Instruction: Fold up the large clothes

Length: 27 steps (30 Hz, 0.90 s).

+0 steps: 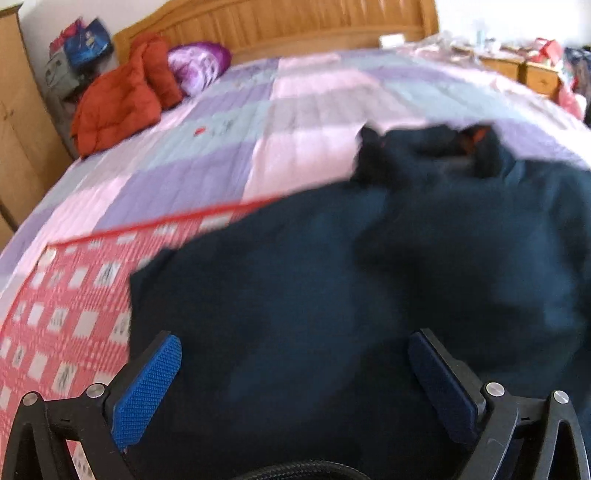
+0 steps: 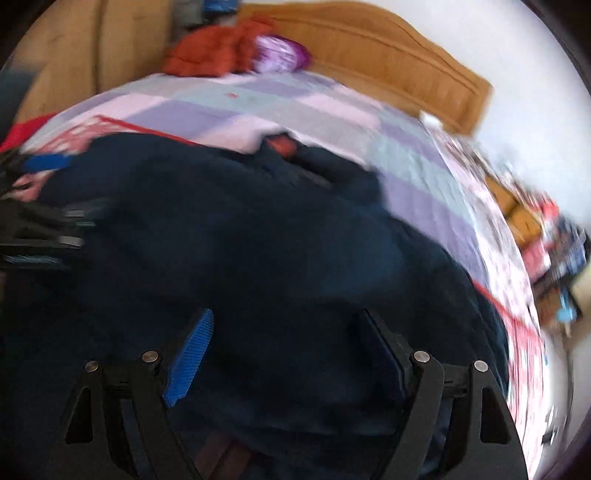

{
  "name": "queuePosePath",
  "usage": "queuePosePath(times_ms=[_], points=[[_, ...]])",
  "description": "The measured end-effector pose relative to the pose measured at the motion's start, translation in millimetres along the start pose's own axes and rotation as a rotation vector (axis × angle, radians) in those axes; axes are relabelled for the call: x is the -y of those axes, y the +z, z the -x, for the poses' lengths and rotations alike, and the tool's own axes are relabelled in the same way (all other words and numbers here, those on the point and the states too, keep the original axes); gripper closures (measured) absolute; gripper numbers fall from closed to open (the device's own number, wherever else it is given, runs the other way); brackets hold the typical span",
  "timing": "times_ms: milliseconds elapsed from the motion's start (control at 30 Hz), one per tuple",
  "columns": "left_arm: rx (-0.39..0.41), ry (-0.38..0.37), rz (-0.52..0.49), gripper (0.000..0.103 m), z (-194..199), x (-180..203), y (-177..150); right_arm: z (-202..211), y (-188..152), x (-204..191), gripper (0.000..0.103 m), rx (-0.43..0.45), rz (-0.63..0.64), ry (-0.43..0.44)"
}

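Observation:
A large dark navy garment (image 1: 351, 280) lies spread on the bed, its collar with an orange lining (image 1: 480, 134) toward the headboard. My left gripper (image 1: 295, 350) is open above the garment's near part, with its blue fingers (image 1: 147, 387) wide apart. My right gripper (image 2: 288, 332) is open over the same garment (image 2: 258, 240), fingers (image 2: 190, 354) apart with nothing between them. The left gripper also shows at the left edge of the right wrist view (image 2: 40, 206). Both views are blurred.
The bed has a purple, pink and grey checked cover (image 1: 258, 122) with a red patterned cloth (image 1: 66, 295) under the garment. An orange jacket (image 1: 122, 96) and a purple pillow (image 1: 199, 62) lie by the wooden headboard (image 1: 280, 22). Cluttered nightstands (image 1: 532, 70) stand at the right.

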<state>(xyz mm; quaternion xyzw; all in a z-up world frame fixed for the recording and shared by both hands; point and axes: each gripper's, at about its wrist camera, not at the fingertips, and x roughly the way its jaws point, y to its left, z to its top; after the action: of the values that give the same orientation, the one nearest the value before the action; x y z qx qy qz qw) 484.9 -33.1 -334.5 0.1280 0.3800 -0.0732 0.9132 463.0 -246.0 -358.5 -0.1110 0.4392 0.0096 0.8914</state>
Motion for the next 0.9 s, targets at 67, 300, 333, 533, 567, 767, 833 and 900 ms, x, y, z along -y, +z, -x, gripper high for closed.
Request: queuePosePath(times_ms=[67, 300, 333, 533, 567, 767, 833, 900], points=[[-0.011, -0.009, 0.058, 0.000, -3, -25, -8, -2, -17, 40, 0.020, -0.009, -0.076, 0.007], [-0.018, 0.043, 0.037, 0.000, 5, -47, -9, 7, -42, 122, 0.011, -0.049, -0.234, -0.051], [-0.016, 0.051, 0.038, 0.000, 7, -47, -8, 11, -39, 116, 0.011, -0.043, -0.219, -0.082], [0.069, -0.029, 0.022, 0.000, 38, -9, 11, 37, -10, 62, 0.011, 0.102, -0.152, -0.074], [0.078, -0.034, 0.006, 0.000, 38, 0, 15, 39, -5, 50, 0.011, 0.109, -0.123, -0.060], [-0.032, -0.011, 0.037, 0.000, -15, 19, 60, -6, 48, 14, 0.011, 0.044, -0.001, -0.014], [-0.111, 0.016, 0.069, 0.000, -41, 5, 62, -28, 51, 35, 0.011, -0.023, -0.058, 0.014], [-0.166, -0.012, 0.117, 0.000, -58, -16, 56, -42, 47, 73, 0.011, -0.059, -0.173, 0.035]])
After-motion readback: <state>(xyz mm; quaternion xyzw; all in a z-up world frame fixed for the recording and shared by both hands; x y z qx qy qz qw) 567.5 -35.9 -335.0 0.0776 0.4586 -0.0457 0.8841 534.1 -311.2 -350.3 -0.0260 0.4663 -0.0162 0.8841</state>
